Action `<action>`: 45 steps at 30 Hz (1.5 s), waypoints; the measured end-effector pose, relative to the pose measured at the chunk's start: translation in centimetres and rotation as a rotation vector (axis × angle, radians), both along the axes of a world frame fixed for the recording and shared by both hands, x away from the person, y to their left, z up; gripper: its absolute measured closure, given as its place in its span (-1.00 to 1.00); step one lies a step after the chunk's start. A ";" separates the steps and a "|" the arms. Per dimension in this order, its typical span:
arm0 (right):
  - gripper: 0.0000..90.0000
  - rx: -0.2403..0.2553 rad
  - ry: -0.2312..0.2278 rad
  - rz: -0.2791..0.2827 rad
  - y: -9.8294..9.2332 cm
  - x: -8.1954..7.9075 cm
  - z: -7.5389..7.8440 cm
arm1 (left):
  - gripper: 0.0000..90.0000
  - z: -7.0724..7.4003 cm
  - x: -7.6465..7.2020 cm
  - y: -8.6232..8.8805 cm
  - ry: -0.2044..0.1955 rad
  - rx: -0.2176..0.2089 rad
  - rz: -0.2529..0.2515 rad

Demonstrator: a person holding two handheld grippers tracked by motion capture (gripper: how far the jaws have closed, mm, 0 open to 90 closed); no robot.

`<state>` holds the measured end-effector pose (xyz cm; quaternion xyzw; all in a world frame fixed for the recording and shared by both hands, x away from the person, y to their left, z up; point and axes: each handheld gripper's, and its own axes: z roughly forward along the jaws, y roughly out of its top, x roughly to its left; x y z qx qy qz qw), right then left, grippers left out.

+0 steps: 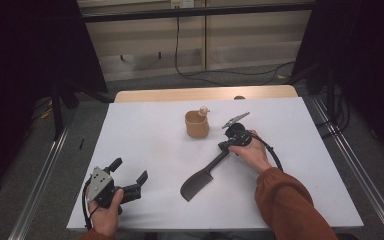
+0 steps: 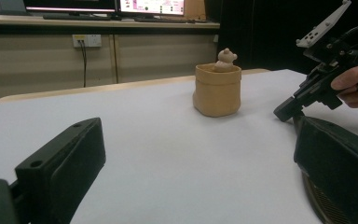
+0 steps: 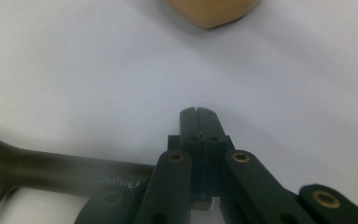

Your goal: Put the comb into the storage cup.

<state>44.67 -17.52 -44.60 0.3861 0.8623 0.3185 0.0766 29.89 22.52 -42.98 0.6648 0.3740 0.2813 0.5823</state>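
While the right gripper (image 1: pixel 228 145) clenches the spatula (image 1: pixel 198 181) handle by its tip near the cup (image 1: pixel 197 124), it may twist loose; left gripper (image 1: pixel 130 176) jaws released.

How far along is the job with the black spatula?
Done: nothing yet; the spatula lies flat on the table near the tan pot. In hand: the right tongs, shut, sit at its handle end. Left: probably lifting it; the left tongs rest open.

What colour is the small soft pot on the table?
Tan small soft pot; left gripper view shows it best.
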 end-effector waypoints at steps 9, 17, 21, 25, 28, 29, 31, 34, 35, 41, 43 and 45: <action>1.00 0.007 -0.003 0.000 -0.2 -0.2 -0.1 | -0.95 0.0 0.0 0.0 0.003 0.003 -0.003; 1.00 -0.007 -0.008 0.016 -0.5 -0.6 0.0 | -0.95 0.0 0.0 0.0 0.005 0.005 -0.003; 1.00 -0.005 -0.008 0.017 -0.7 -0.7 0.0 | -0.95 0.0 0.0 0.0 0.003 0.006 -0.005; 1.00 -0.004 -0.007 0.013 -1.0 -1.0 0.0 | -0.95 0.0 0.0 0.0 0.003 0.010 -0.003; 1.00 0.002 -0.011 0.014 -1.2 -1.1 0.0 | -0.95 0.0 0.0 0.0 0.003 0.006 -0.003; 1.00 0.001 -0.013 0.014 -1.2 -1.2 -0.1 | -0.95 0.0 0.0 0.0 0.003 0.006 -0.003; 1.00 0.000 -0.018 0.018 -1.3 -1.3 -0.1 | -0.95 0.0 0.0 0.0 0.003 0.007 -0.003; 1.00 0.002 -0.013 0.018 -1.5 -1.5 -0.1 | -0.95 0.0 0.0 0.0 0.003 0.011 -0.003; 1.00 0.005 -0.011 0.018 -1.6 -1.6 -0.1 | -0.95 0.0 0.0 0.0 0.003 0.010 -0.003; 1.00 0.015 -0.010 0.016 -2.0 -2.0 -0.1 | -0.95 -0.1 0.0 0.0 0.003 0.010 -0.003; 1.00 0.013 -0.014 0.018 -2.0 -2.1 -0.1 | -0.95 -0.1 0.0 0.0 0.003 0.010 -0.003; 1.00 0.012 -0.012 0.015 -2.1 -2.2 -0.1 | -0.95 -0.1 0.0 0.0 0.004 0.013 -0.003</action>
